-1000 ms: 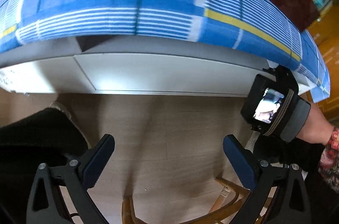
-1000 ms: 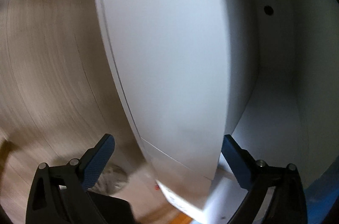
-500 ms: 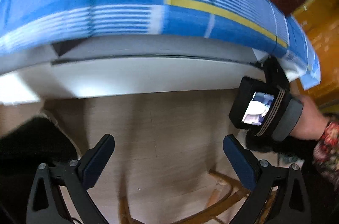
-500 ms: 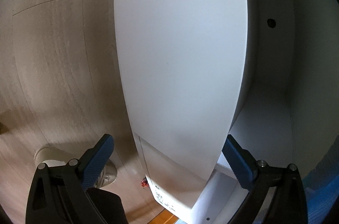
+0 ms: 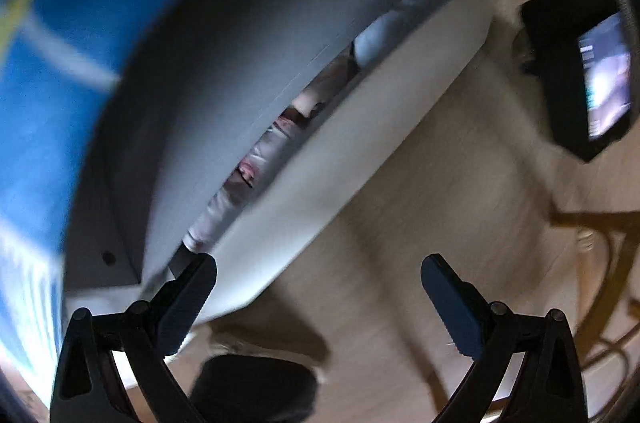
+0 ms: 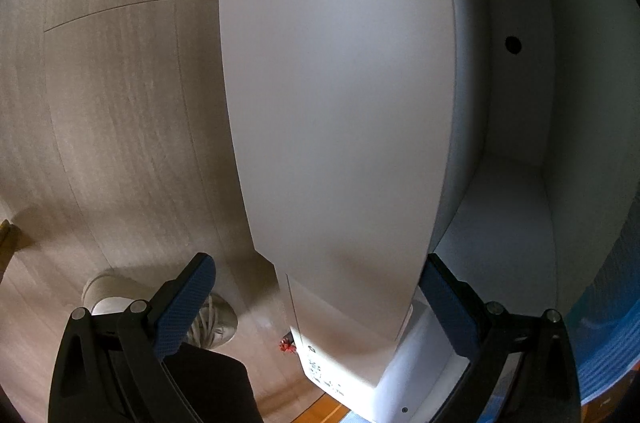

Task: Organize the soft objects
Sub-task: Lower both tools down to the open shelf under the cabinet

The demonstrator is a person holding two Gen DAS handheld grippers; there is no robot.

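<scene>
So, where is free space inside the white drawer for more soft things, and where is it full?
The end of the white drawer in the right wrist view shows a bare bottom. In the left wrist view the narrow gap is crowded with folded clothes.

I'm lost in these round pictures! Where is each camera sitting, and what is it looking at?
Left wrist view: sits behind the open left gripper, looking at a part-open white drawer with soft clothes inside, below a blue cover; the right gripper's body shows at the far right.
Right wrist view: sits behind the open right gripper, looking along the drawer front and wood floor; a shoe shows.
Both views share the drawer and the floor.
</scene>
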